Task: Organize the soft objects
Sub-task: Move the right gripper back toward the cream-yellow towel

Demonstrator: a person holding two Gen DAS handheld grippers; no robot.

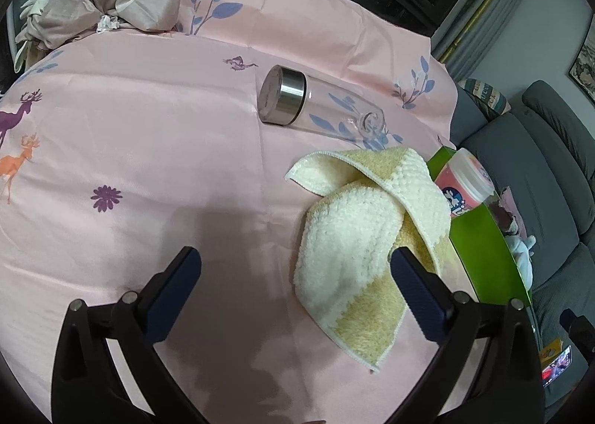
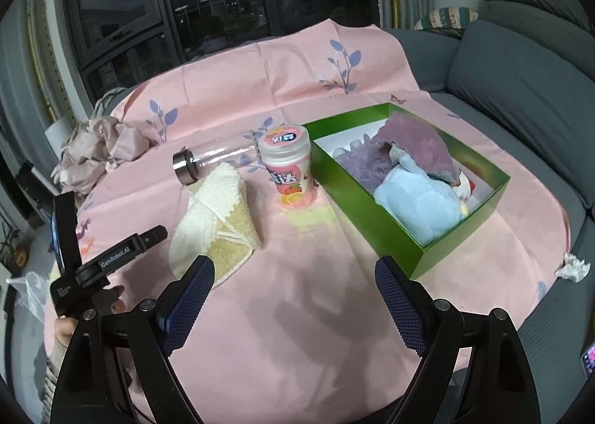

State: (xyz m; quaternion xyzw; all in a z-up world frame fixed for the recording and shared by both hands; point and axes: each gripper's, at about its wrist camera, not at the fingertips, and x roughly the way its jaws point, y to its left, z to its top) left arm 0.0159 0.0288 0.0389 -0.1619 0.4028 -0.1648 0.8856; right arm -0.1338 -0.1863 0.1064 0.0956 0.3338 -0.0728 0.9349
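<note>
Nearest, lower frame: right gripper point(image 2: 293, 297) spread over bare pink cloth point(image 2: 297, 312); left gripper point(image 1: 295, 271) spread, "GenRobot.AI" printed on it. Centre-left: yellow-white towel point(image 2: 215, 223), loose. Beyond: pink canister point(image 2: 290, 171), green box point(image 2: 372, 208) holding blue plush point(image 2: 420, 201). Farthest: grey sofa point(image 2: 520, 82), dark windows point(image 2: 208, 7).

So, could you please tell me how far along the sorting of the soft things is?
Done: a blue plush toy and purple cloths lie in the green box. In hand: nothing; both grippers are open. Left: the yellow-and-white towel and crumpled pink fabric still on the table.
</note>
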